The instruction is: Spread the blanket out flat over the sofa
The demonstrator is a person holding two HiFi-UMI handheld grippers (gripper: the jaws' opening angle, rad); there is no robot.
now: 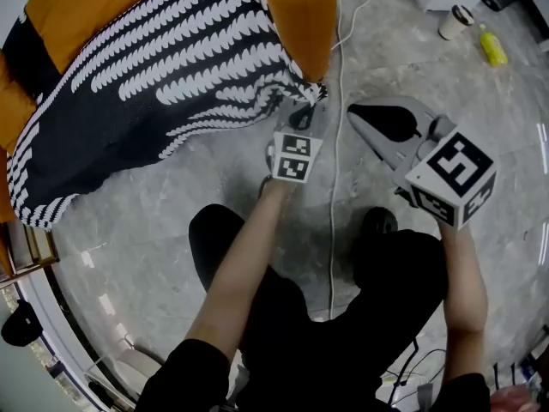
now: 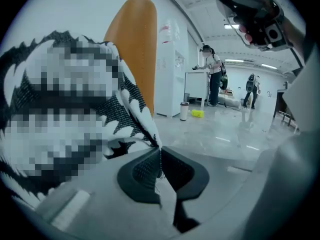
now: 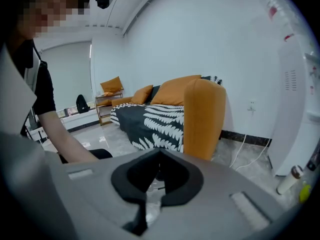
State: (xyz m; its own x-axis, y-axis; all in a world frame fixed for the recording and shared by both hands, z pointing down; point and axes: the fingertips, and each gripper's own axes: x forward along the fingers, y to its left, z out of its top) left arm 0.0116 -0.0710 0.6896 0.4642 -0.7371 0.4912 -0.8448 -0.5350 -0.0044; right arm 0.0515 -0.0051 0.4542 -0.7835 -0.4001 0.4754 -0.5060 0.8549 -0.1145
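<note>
A black-and-white leaf-patterned blanket lies draped over the seat of the orange sofa and hangs down its front. My left gripper is shut on the blanket's corner beside the sofa arm. In the left gripper view the fabric runs down into the closed jaws of the left gripper, with the sofa arm behind. My right gripper hovers over the floor to the right, apart from the blanket. Seen from its own camera, the right gripper is shut and empty, facing the sofa and blanket.
A white cable runs across the grey floor between my arms. A paper cup and a yellow bottle stand at the far right. A white cabinet stands behind the sofa arm. People stand far off. A small shelf sits beyond the sofa.
</note>
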